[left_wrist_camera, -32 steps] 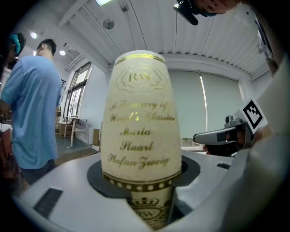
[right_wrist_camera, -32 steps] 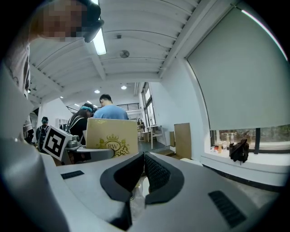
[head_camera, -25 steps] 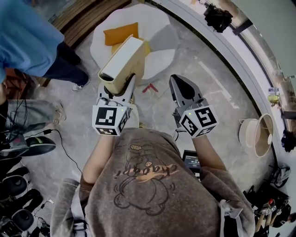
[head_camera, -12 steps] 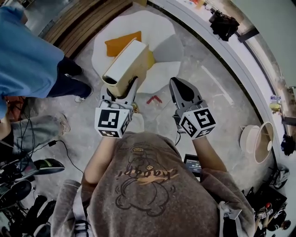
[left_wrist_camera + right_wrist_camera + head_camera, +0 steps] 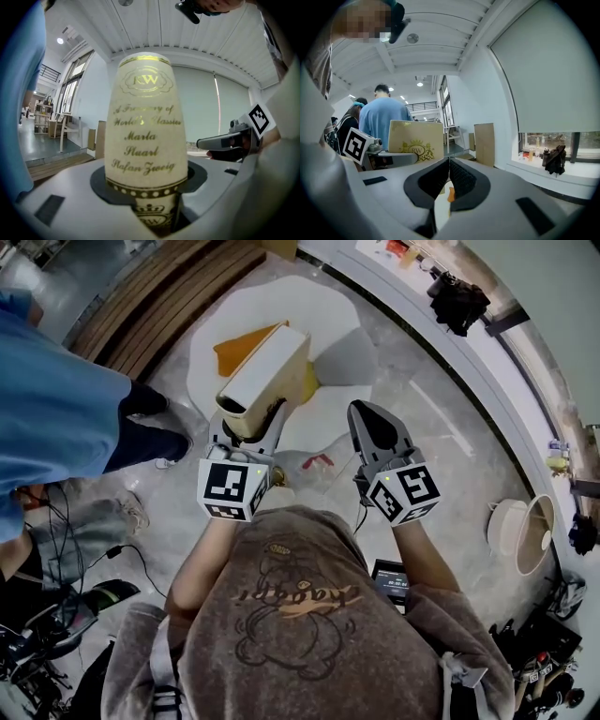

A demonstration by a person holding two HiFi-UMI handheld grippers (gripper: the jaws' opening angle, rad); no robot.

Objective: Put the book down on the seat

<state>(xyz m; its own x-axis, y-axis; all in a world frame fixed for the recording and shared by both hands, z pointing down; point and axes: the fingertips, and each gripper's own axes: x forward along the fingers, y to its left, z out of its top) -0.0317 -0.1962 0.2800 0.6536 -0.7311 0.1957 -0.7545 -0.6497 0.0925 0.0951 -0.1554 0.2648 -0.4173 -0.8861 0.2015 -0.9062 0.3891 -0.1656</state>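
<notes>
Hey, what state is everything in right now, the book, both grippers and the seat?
book: closed, held up, not on the seat
left gripper: shut on the book
right gripper: shut, empty
seat: orange cushion on it, no book

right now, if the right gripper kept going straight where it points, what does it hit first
Nothing close. The right gripper, shut and empty, points nearly level over the white seat; past it the way looks free until the cardboard panel by the wall, though depth is unclear.
</notes>
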